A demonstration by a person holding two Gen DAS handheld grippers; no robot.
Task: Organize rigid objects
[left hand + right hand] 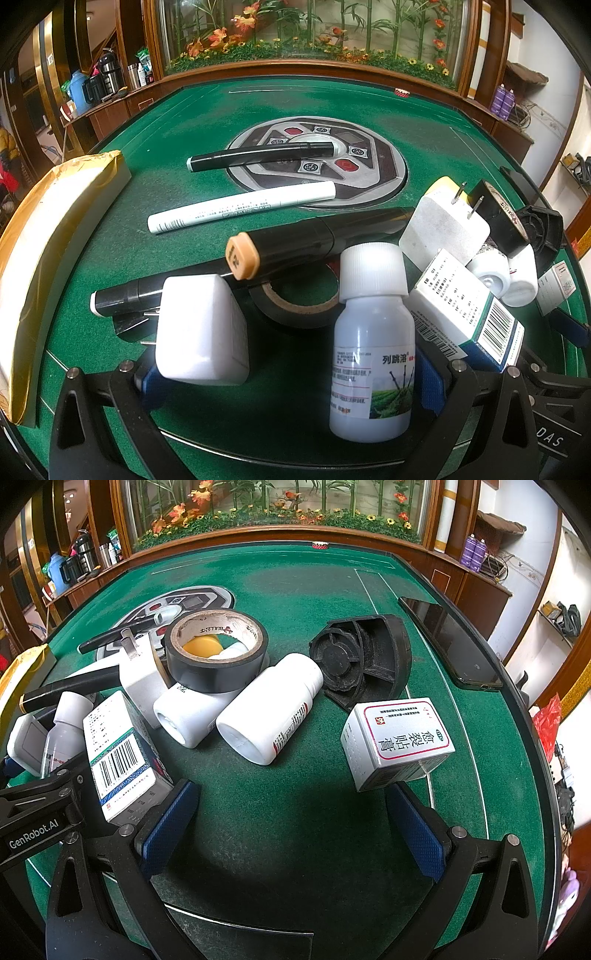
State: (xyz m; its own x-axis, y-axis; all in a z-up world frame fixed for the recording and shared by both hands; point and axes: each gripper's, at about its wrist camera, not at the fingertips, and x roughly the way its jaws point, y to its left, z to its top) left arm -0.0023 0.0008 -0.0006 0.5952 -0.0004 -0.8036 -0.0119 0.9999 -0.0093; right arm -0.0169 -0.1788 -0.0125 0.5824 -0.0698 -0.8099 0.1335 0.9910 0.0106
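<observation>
Green felt bench [155, 192] crowded with small rigid goods, seen from both wrist cameras.

Left gripper [291, 373] spread wide, jaws apart and gripping nothing. Upright between them, hard against the right-hand blue pad: small white bottle [371, 354] with ribbed cap, long axis vertical, label toward the lens. At the left-hand pad: white plug adapter [201, 330], prongs pointing left, contact with the pad impossible to confirm. Just beyond, black tape roll [295, 306] lying flat, with the orange-capped black marker [295, 247] across it. Farther back, white pen [242, 206] and a second black marker [262, 157], both lying roughly crosswise to the jaws.

Right gripper [291, 830] likewise wide open, bare felt between the pads. Nearest to it: white carton with red-framed label [397, 742], tipped on an edge just beyond the right-hand pad. Barcode box [118, 757] leaning beside the left-hand pad. Ahead and left of centre, two white pill bottles [269, 709] on their sides, bases toward the camera, a second tape roll [216, 650] resting on top behind them. Black plastic housing [364, 661] and a dark phone [450, 642] farther right.

Likeliest next pick, judging by position: the small bottle, already inside the left jaws, needing only a squeeze across its round body. Left hand clearly nearer.
</observation>
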